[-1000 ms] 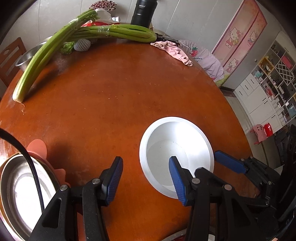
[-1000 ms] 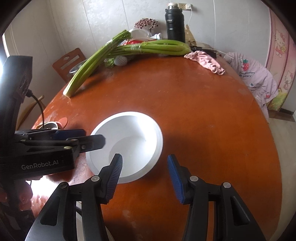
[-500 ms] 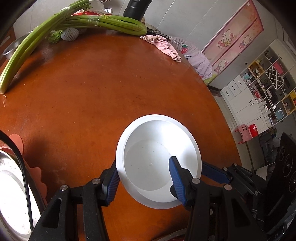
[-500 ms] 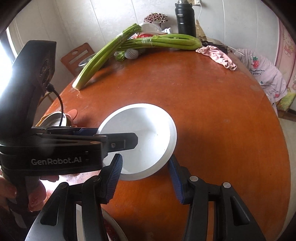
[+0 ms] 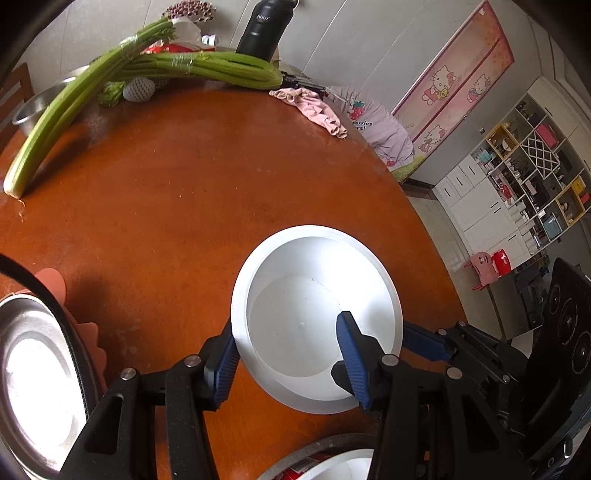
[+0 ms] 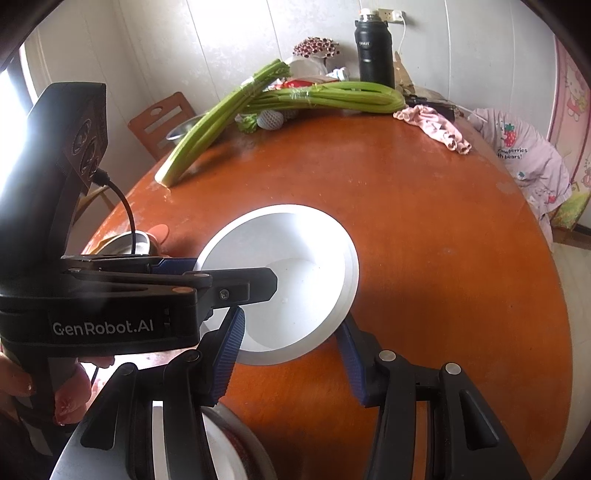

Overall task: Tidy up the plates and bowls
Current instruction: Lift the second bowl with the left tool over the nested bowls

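A white bowl (image 5: 317,295) sits on the round orange-brown table (image 5: 166,177); it also shows in the right wrist view (image 6: 295,266). My left gripper (image 5: 288,354) is open with its jaws astride the bowl's near-left rim, the right finger inside the bowl and the left finger outside it. My right gripper (image 6: 291,350) is open with its jaws astride the bowl's near rim from the other side. A steel bowl (image 5: 33,373) sits at the left edge. Another white dish (image 5: 332,465) with a red inside lies just below both grippers.
Long celery stalks (image 5: 110,85), a black flask (image 5: 264,29), a pink cloth (image 5: 314,110) and a net-wrapped fruit (image 5: 138,88) lie at the table's far side. A second steel bowl (image 5: 40,107) and a wooden chair (image 6: 162,118) stand beyond the far left edge.
Both grippers have moved in on the white bowl, from beside it to jaws astride its rim. The bowl looks slightly raised and closer in both views.
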